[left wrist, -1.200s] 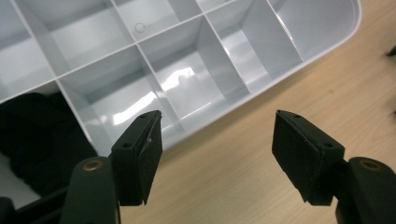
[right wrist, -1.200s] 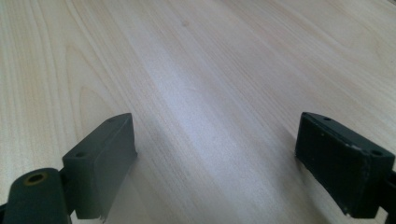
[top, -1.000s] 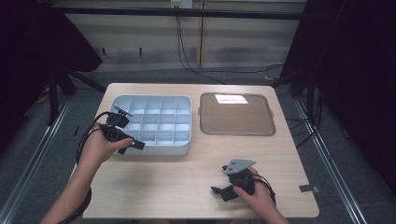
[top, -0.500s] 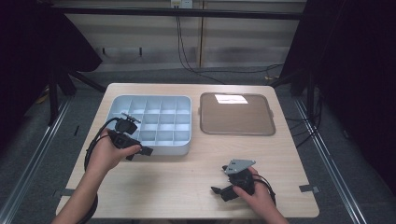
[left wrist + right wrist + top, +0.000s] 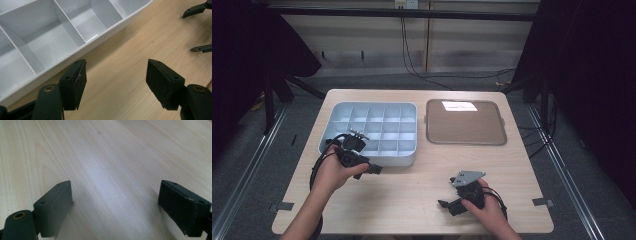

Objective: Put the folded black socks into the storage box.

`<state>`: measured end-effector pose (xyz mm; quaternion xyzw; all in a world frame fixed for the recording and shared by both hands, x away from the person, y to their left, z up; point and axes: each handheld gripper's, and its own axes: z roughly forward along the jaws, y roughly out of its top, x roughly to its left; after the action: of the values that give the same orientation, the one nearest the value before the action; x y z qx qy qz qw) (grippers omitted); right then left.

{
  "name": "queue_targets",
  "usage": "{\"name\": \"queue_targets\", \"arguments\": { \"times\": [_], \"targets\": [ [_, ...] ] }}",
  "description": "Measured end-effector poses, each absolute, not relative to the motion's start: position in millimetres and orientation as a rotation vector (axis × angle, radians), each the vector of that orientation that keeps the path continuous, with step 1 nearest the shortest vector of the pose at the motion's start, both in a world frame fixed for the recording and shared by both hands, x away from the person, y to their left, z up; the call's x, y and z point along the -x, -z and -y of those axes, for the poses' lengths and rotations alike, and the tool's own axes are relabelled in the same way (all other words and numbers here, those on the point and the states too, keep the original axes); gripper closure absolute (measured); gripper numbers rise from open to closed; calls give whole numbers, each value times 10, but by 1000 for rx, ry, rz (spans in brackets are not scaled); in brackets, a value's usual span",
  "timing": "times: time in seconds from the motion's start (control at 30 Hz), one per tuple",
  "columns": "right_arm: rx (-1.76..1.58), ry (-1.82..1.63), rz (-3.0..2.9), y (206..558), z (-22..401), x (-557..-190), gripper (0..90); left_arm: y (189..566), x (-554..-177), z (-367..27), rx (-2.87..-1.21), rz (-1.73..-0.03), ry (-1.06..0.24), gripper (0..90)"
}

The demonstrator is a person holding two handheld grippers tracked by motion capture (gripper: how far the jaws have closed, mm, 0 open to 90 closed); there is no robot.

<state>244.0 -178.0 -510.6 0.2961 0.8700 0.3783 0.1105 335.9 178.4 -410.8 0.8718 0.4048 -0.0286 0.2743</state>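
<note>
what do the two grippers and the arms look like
Both grippers are black. The left gripper trails a looping black cable; the right gripper carries a grey three-cornered plate. Their fingers end in flat, rectangular black pads with small screw holes. Forearms are bare, no sleeves.

White organizer (image 5: 377,131); brown tray (image 5: 465,123); black tools.

One compartment tray (image 5: 377,157), one brown flat tray (image 5: 465,125), two hand-held grippers (image 5: 373,170).

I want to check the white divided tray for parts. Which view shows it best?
The high view: the whole white divided tray with all its compartments, beside the brown tray. The left gripper view gives only a close-up of a few near-edge compartments. The right gripper view looks at bare table.
</note>
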Motion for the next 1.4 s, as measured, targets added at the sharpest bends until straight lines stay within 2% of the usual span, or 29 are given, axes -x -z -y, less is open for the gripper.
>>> {"name": "queue_targets", "arguments": {
  "times": [1.4],
  "targets": [
    [-868,-1112,-2556,5106,1780,-2441,115,4694,-3151,-1630,-2345,-1008,145,327]
  ]
}}
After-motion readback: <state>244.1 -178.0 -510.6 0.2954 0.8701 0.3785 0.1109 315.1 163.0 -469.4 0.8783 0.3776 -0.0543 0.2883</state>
